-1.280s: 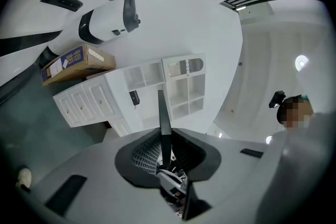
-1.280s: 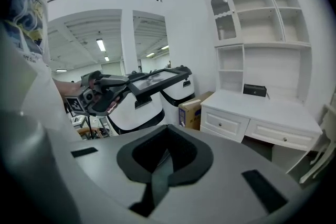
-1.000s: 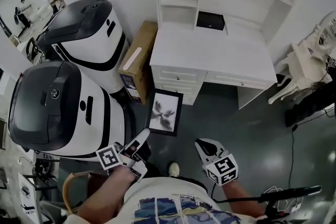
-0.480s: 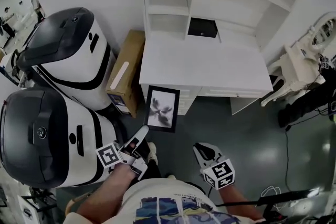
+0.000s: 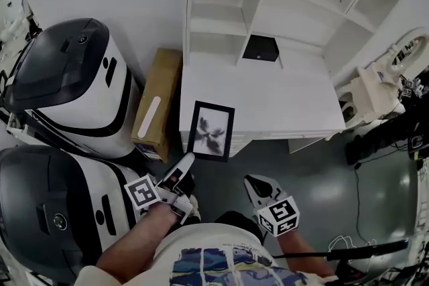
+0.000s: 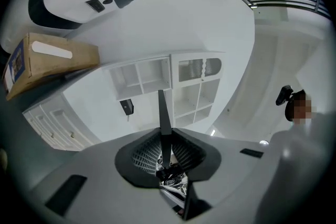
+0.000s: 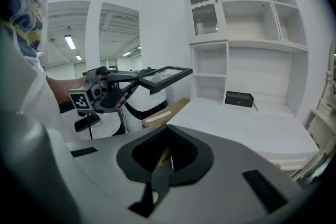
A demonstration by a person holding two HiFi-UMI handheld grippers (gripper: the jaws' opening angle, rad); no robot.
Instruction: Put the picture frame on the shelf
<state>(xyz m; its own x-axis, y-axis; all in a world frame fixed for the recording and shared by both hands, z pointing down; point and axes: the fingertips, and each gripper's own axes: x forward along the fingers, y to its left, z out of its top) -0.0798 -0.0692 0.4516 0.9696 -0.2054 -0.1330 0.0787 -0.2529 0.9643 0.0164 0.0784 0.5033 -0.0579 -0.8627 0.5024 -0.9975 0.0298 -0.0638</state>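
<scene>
Black-edged picture frame (image 5: 211,131) is clamped by one edge in the left gripper (image 5: 188,161), held in the air over the front left corner of the white desk (image 5: 288,100), not on a shelf yet. The print inside is a dark blot, too blurred to read. In the left gripper view the frame is edge-on, just a thin dark strip between the pads, so its face is hidden there. Right gripper (image 5: 252,183): jaws together, nothing between them, hovering over the floor just off the desk front. The person's torso fills the bottom of the head view and covers most of both arms. The desk front hardly shows from this steep angle. Shelf unit (image 5: 218,17) stands on the back of the desk. A small black box (image 5: 261,48) sits in the low opening at the desk's rear, and a ribbed-door cabinet (image 7: 202,1) tops the left column. Cardboard box (image 5: 156,104) stands shut between the desk and a big white-and-black machine (image 5: 67,74), contents not visible. A second such machine (image 5: 50,211) is nearer, cut off by the frame edge. White chair (image 5: 372,87) right of the desk. Floor (image 5: 322,174) dark grey and glossy, walls white.
</scene>
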